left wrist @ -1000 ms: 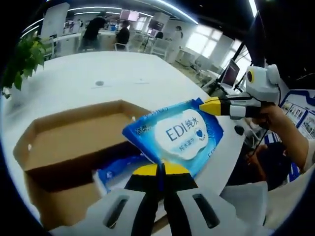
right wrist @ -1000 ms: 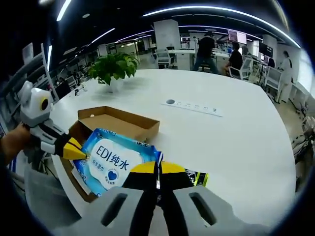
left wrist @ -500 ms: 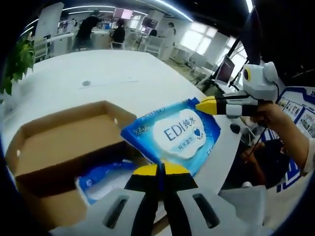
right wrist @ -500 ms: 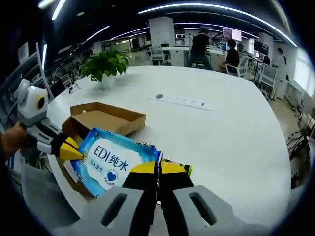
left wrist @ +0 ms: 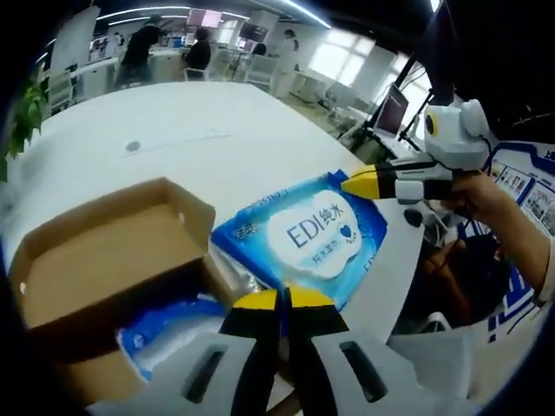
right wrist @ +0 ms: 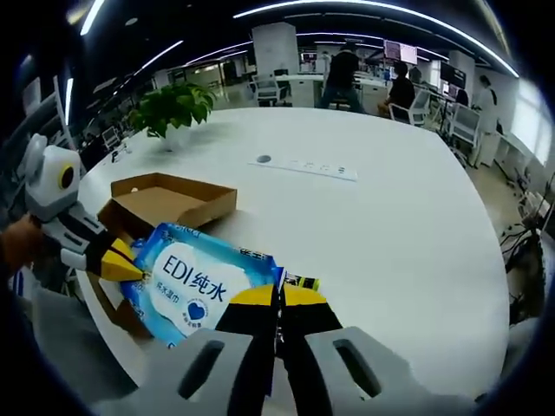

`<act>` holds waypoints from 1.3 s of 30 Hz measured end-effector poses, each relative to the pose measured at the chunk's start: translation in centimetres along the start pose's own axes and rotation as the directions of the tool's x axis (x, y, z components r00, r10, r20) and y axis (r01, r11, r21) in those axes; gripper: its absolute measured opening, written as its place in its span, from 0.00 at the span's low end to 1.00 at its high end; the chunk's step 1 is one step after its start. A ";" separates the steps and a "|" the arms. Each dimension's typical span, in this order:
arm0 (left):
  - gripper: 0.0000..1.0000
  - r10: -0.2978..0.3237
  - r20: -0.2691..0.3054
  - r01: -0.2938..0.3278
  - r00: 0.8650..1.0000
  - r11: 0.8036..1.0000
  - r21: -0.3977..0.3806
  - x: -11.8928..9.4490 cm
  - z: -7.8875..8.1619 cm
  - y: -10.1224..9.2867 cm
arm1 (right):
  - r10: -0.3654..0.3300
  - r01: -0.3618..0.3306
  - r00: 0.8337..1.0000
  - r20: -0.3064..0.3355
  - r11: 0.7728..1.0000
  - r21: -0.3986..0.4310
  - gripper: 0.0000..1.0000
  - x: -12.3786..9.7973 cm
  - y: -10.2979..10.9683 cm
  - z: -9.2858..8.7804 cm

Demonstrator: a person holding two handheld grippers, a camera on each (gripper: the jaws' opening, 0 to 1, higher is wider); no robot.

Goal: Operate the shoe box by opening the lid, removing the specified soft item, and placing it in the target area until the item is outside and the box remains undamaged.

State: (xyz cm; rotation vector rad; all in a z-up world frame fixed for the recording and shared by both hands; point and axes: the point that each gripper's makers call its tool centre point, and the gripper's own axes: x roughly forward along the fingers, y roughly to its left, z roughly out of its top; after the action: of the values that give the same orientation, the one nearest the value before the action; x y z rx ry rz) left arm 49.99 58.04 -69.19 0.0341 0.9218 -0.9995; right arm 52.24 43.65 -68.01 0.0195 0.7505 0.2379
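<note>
Left gripper view: the left claw (left wrist: 283, 299) is clamped shut on the near edge of a blue pack of wet wipes (left wrist: 303, 236), held above the white desk (left wrist: 173, 147) just beside the open cardboard shoe box (left wrist: 104, 251) — another blue pack (left wrist: 169, 321) lies inside it. The right claw (left wrist: 347, 184) pinches the pack's far corner.

Right gripper view: the right claw (right wrist: 277, 299) is closed on the wipes pack (right wrist: 195, 282), the left claw (right wrist: 130, 270) gripping its opposite edge. The box (right wrist: 165, 199) sits behind — a potted plant (right wrist: 173, 108) stands farther back.
</note>
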 end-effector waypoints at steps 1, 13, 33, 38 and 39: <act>0.00 0.000 -0.006 0.000 1.000 1.000 0.001 0.2 0.1 0.0 | -0.003 0.003 1.000 -0.004 1.000 0.001 0.00 0.1 -0.2 -0.1; 0.00 0.019 -0.091 -0.012 0.996 0.997 0.073 2.8 0.5 1.0 | -0.021 0.022 0.999 -0.030 0.999 0.026 0.00 2.1 -2.0 -1.0; 0.00 0.094 -0.258 -0.021 0.962 0.962 0.271 5.2 -0.4 1.8 | -0.022 0.028 0.996 -0.089 0.998 0.062 0.00 5.1 -3.2 -3.2; 0.00 0.113 -0.303 -0.009 0.946 0.946 0.324 5.9 -0.8 1.9 | -0.027 0.034 0.994 -0.106 0.997 0.069 0.00 5.6 -3.5 -3.8; 0.00 0.117 -0.309 -0.007 0.944 0.942 0.335 6.0 -0.8 1.9 | -0.028 0.036 0.994 -0.107 0.997 0.071 0.00 5.6 -3.6 -3.9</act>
State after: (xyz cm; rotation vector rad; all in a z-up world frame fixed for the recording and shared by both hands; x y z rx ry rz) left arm 52.13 55.23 -74.46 0.5234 1.0357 -1.0990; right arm 54.30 41.14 -75.04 0.0644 0.8644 0.1822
